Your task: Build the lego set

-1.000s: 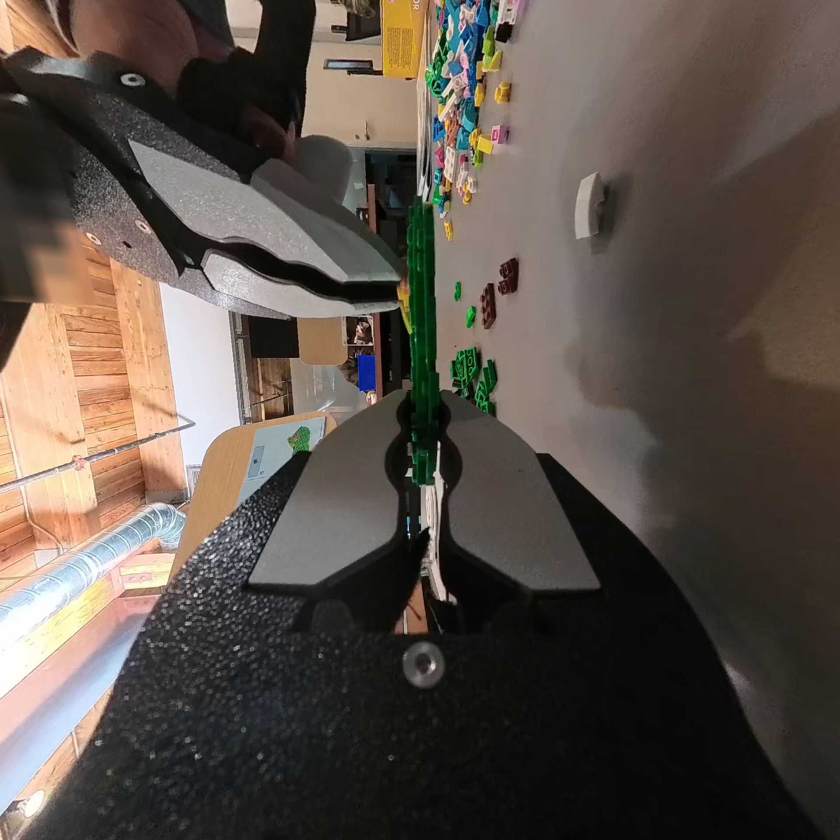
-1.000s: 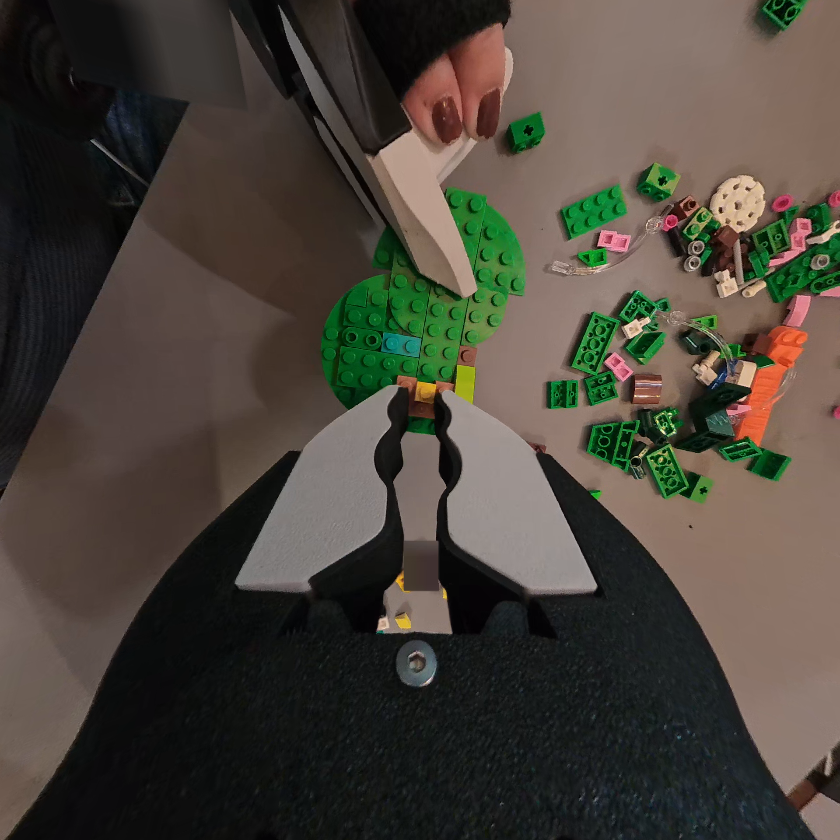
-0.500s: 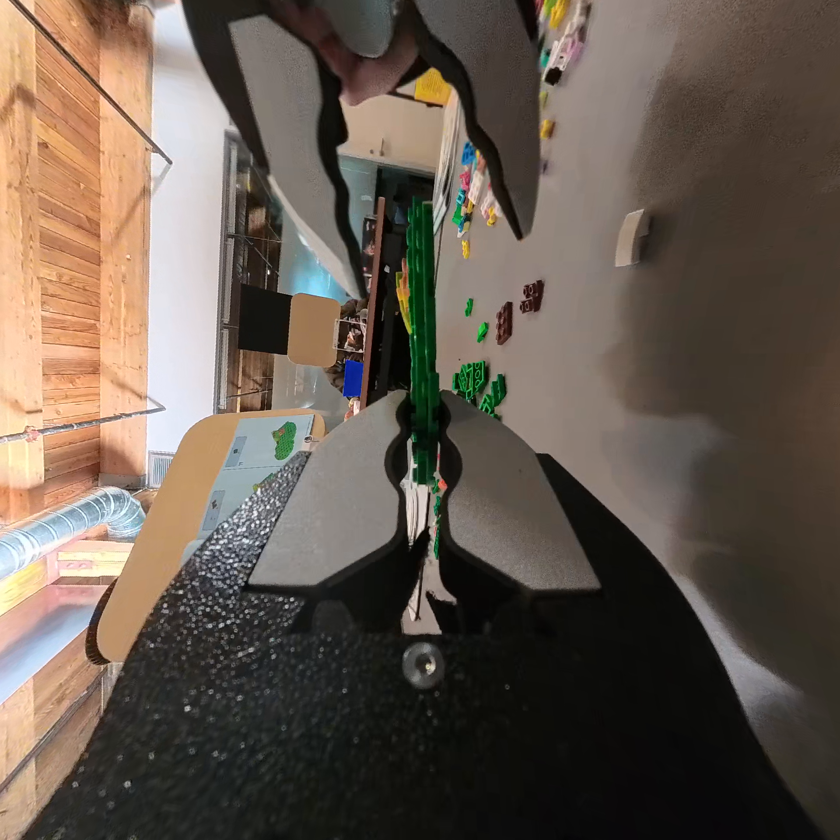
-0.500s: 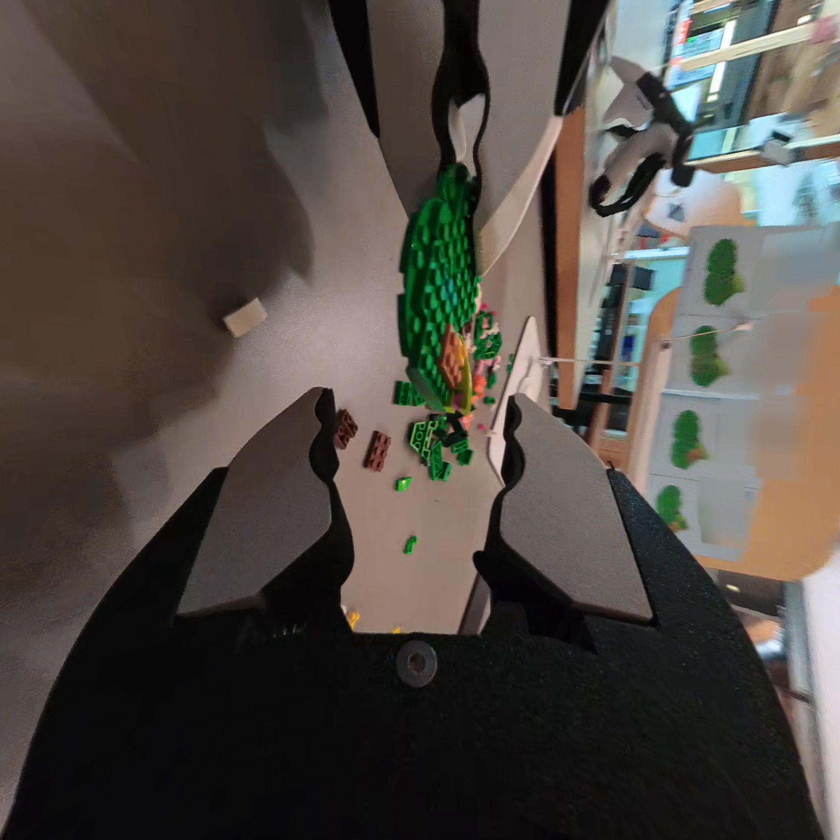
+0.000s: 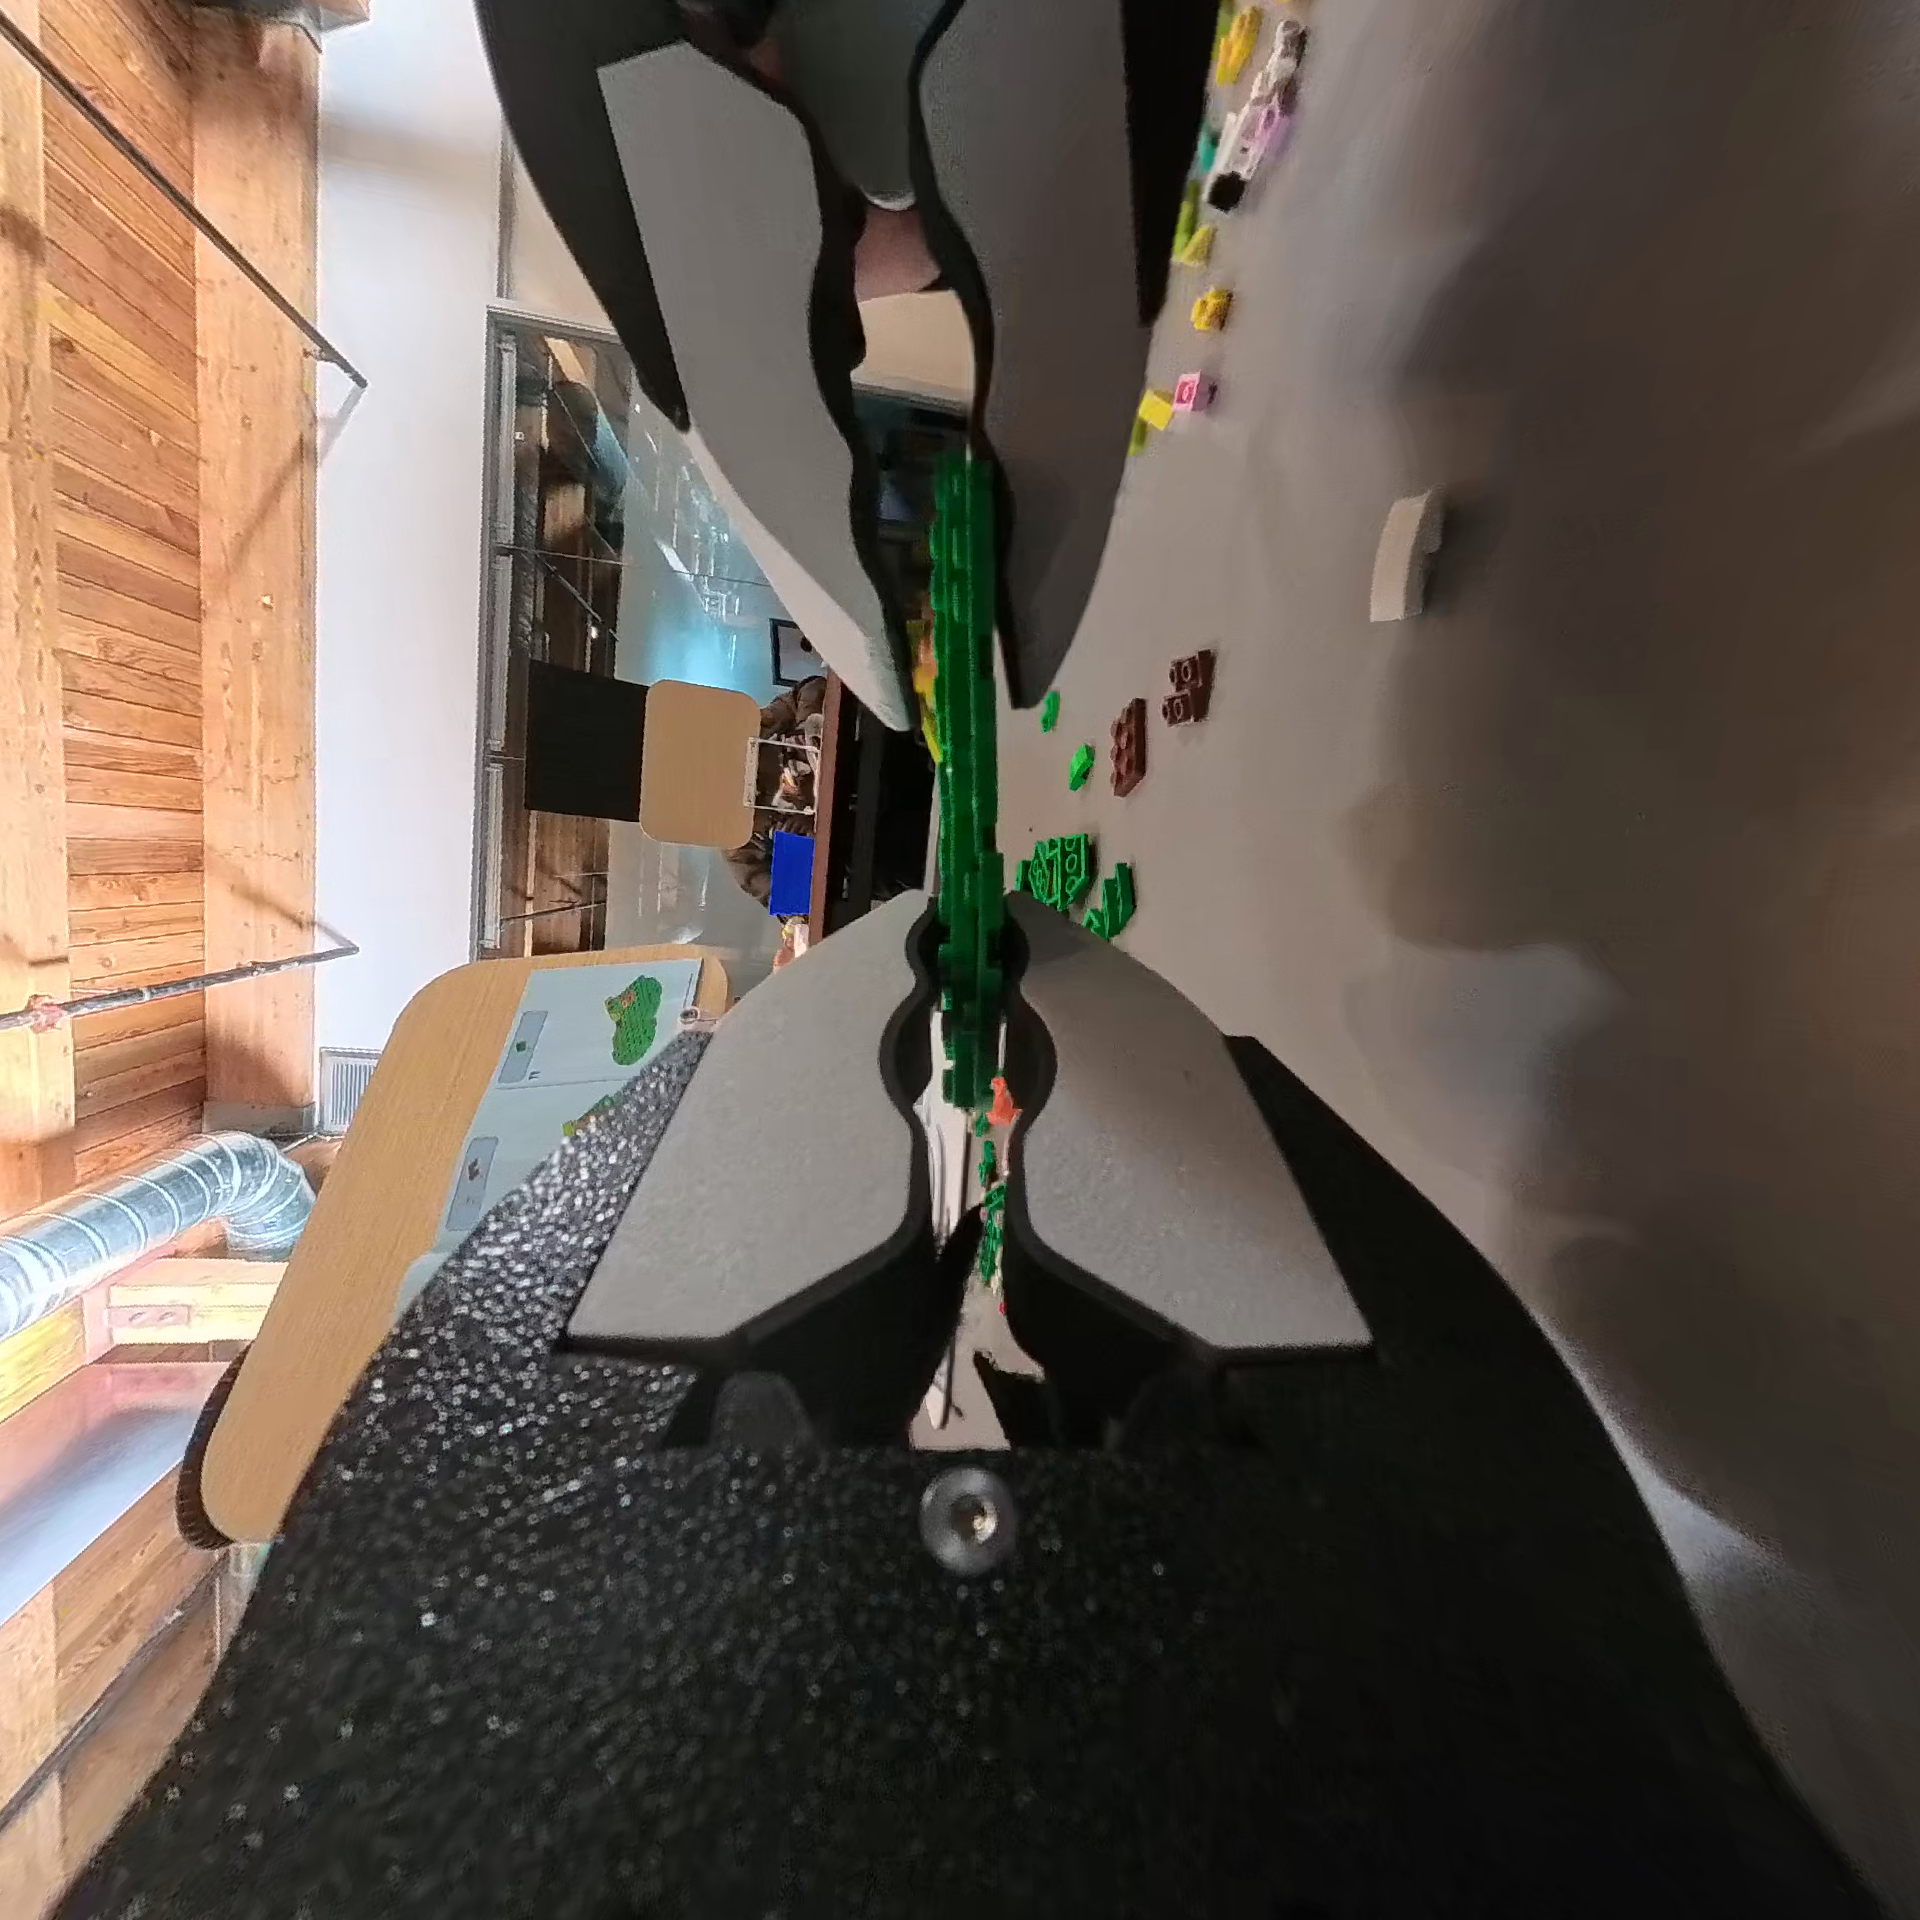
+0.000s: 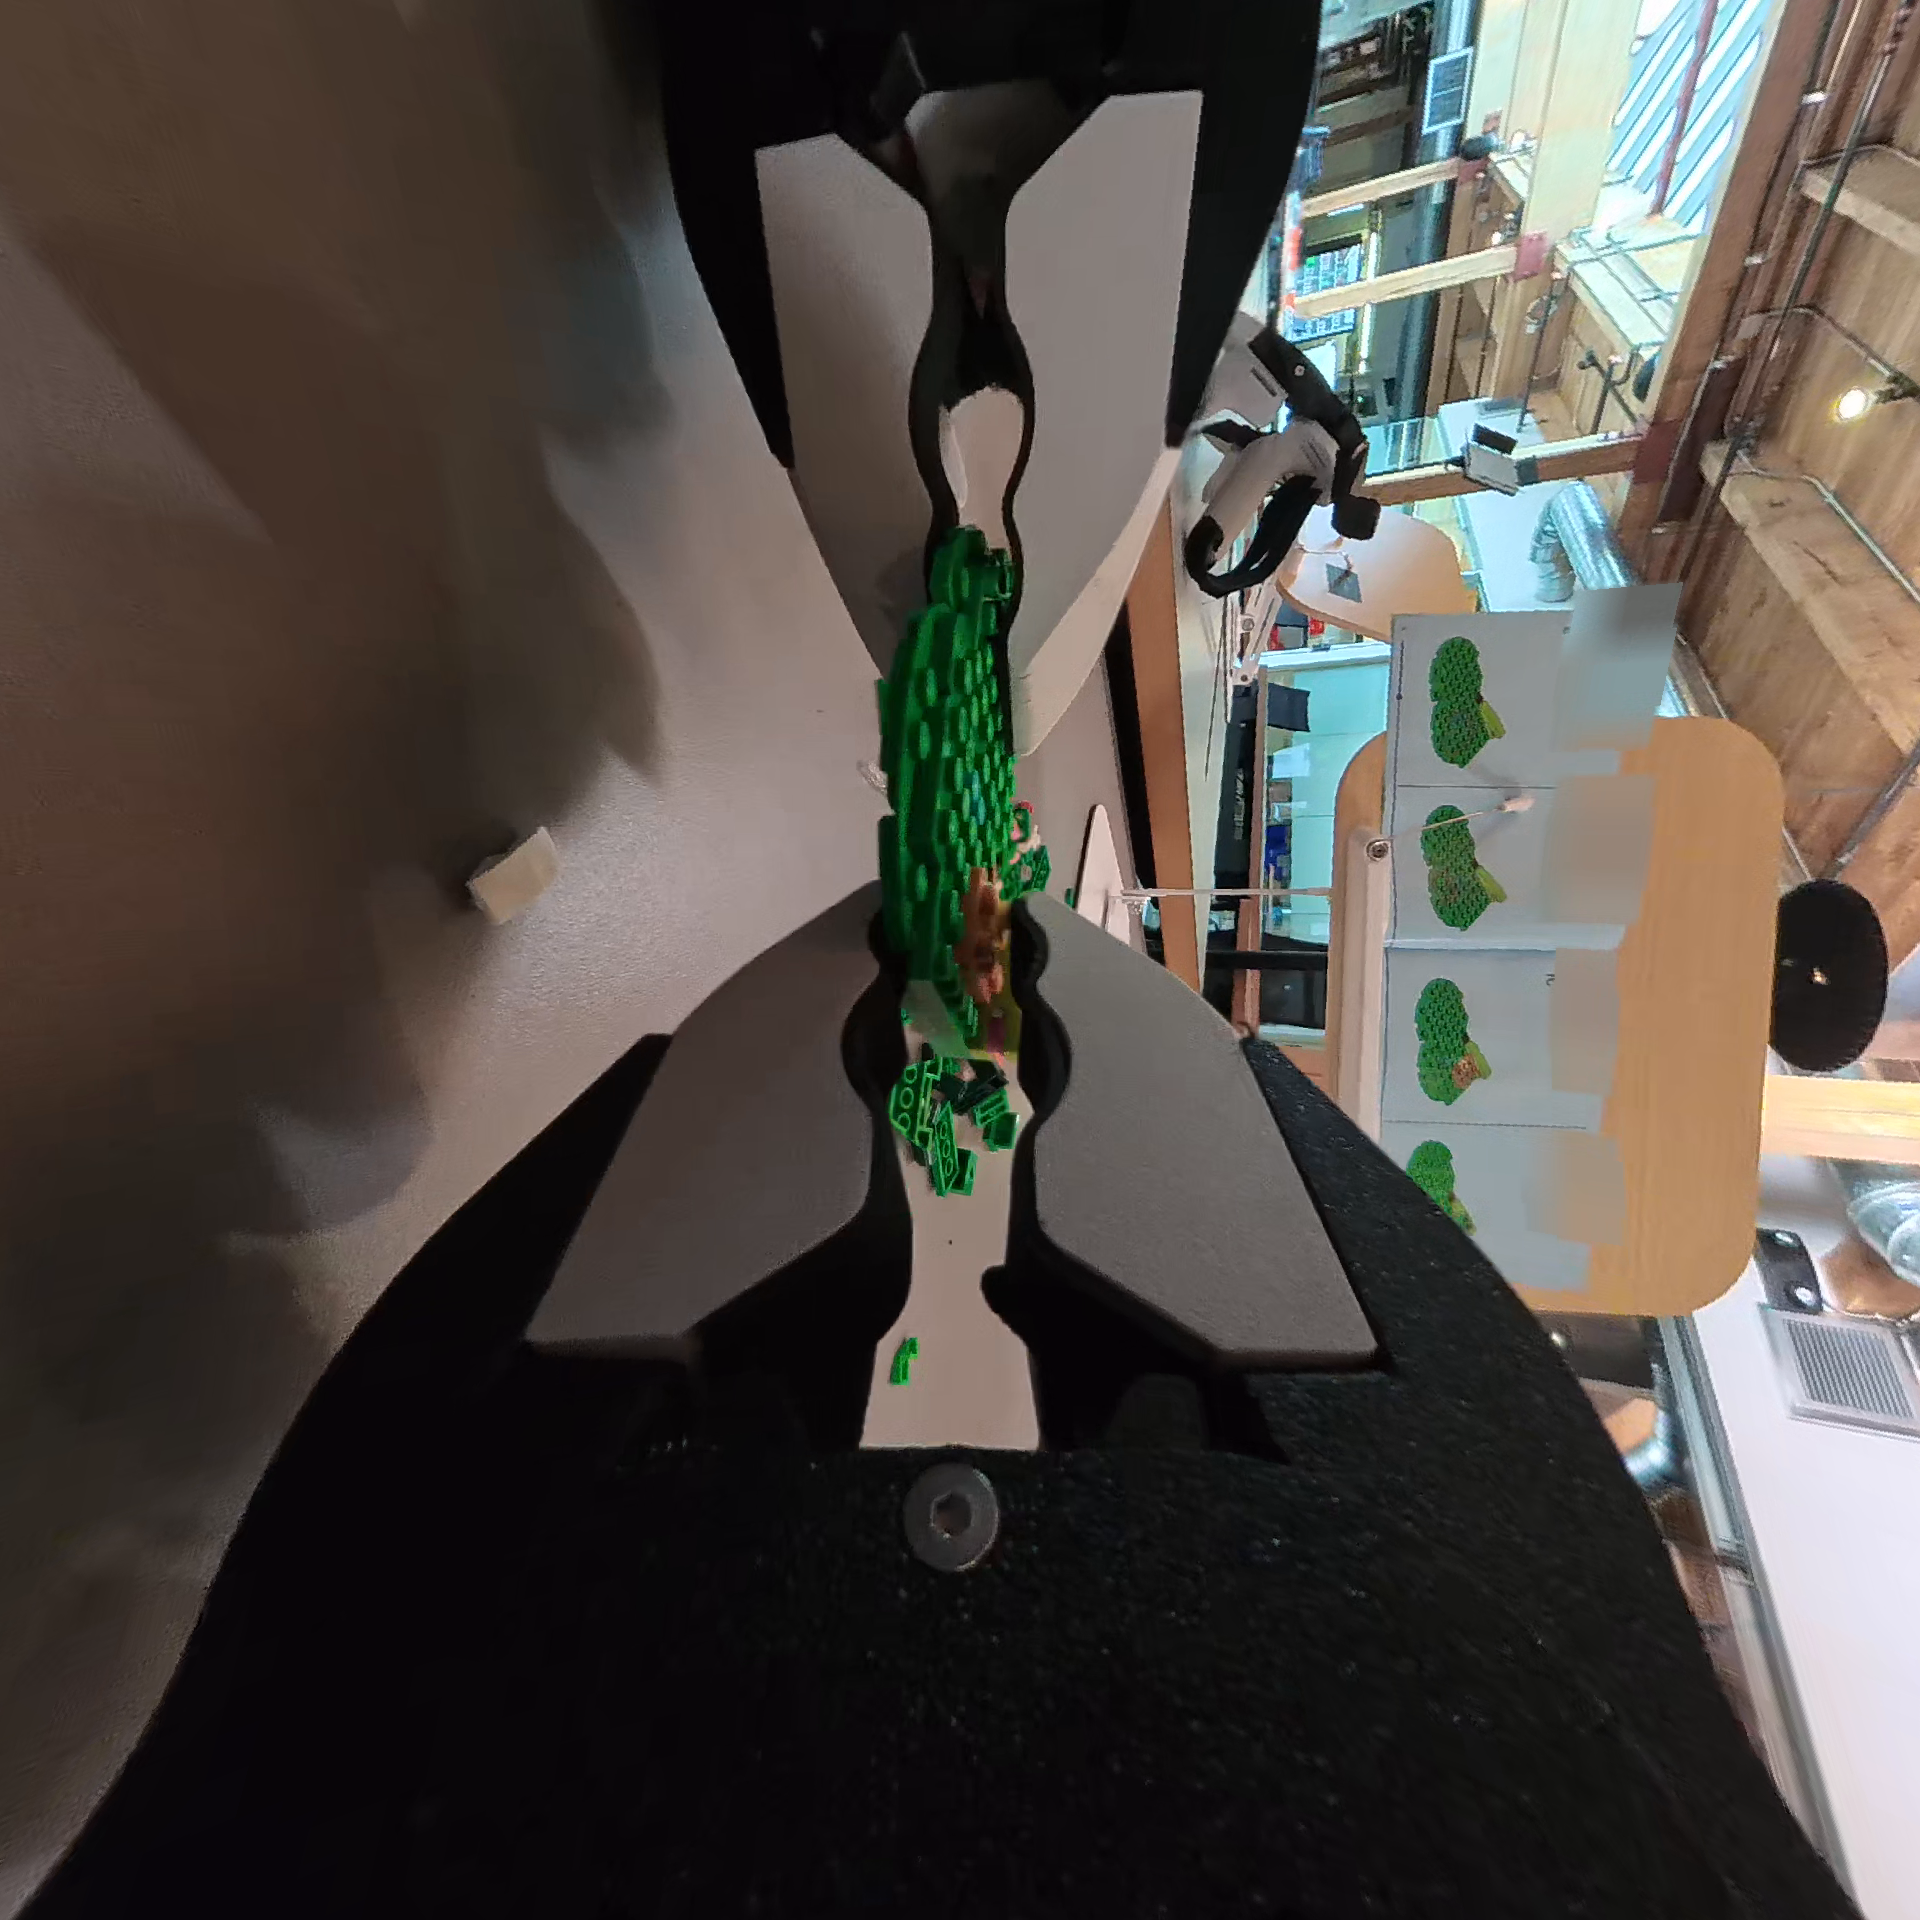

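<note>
The green lego build (image 5: 966,727) is a flat plate with brown and yellow bricks at one end. It is seen edge-on, held parallel to the grey table (image 5: 1558,935). My left gripper (image 5: 961,914) is shut on its near edge. My right gripper (image 5: 961,707) comes from the opposite side with its fingers on both faces of the far end. In the right wrist view, the right gripper (image 6: 956,925) is shut on the brown-and-yellow end of the build (image 6: 951,748). The left gripper (image 6: 971,540) clamps the other end.
Loose green bricks (image 5: 1060,868), two brown bricks (image 5: 1127,743) and a white curved piece (image 5: 1403,561) lie on the table. A heap of coloured bricks (image 5: 1236,104) lies farther off. A wooden board with instruction sheets (image 6: 1507,935) stands beside the table. Only a small space, under 4 cm, lies between the two pairs of fingers.
My right gripper was above the build, shut on a small brick. It opened, swung round to face my left gripper, and closed on the build's far end. The left grip is unchanged.
</note>
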